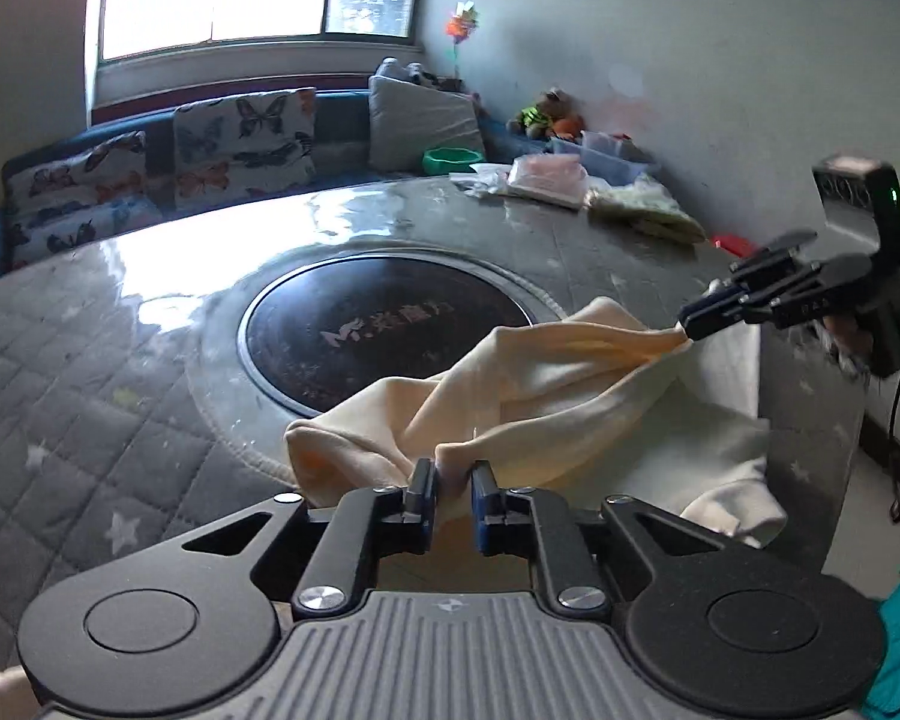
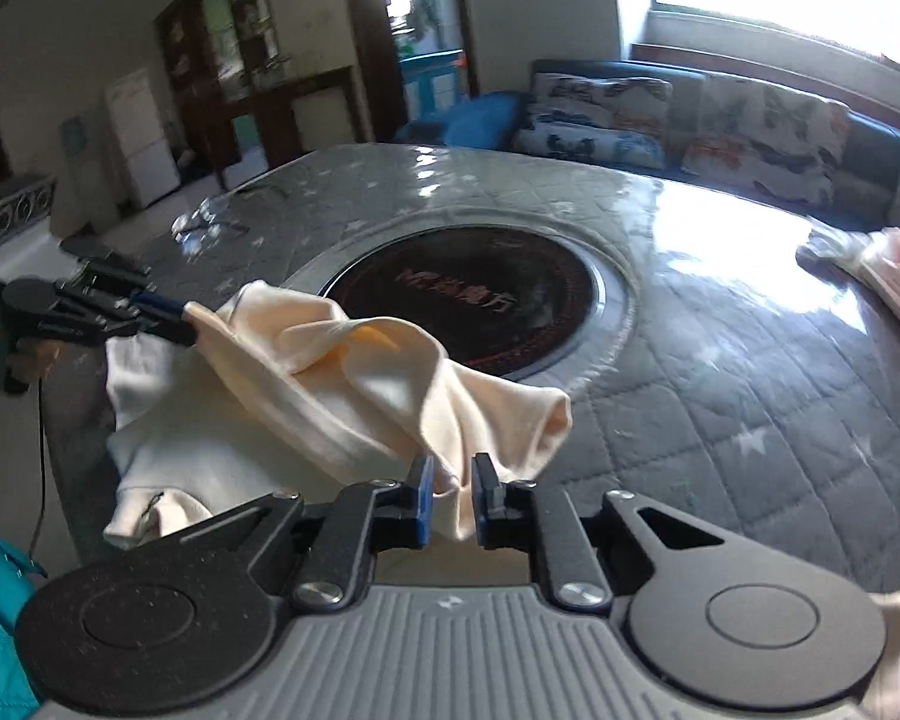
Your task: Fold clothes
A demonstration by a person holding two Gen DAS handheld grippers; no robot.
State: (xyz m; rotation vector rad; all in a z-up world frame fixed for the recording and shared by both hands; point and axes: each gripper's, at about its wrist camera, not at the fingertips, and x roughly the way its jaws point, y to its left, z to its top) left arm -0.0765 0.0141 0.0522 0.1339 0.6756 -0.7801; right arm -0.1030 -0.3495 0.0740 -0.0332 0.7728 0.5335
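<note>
A cream-coloured garment (image 1: 540,384) hangs bunched between my two grippers above the near edge of the table; its lower part lies on the table and droops over the edge. My left gripper (image 1: 453,480) is shut on one end of the garment. My right gripper (image 1: 687,330) is shut on the other end, up and to the right. In the right wrist view the garment (image 2: 330,384) runs from my right gripper (image 2: 453,480) across to my left gripper (image 2: 189,321) at the far left.
The table (image 1: 120,372) has a grey quilted star-print cover under clear plastic, with a round black hotplate (image 1: 384,336) in its middle. Folded clothes and bags (image 1: 546,180) lie at the far right corner. A sofa with butterfly cushions (image 1: 240,144) stands behind.
</note>
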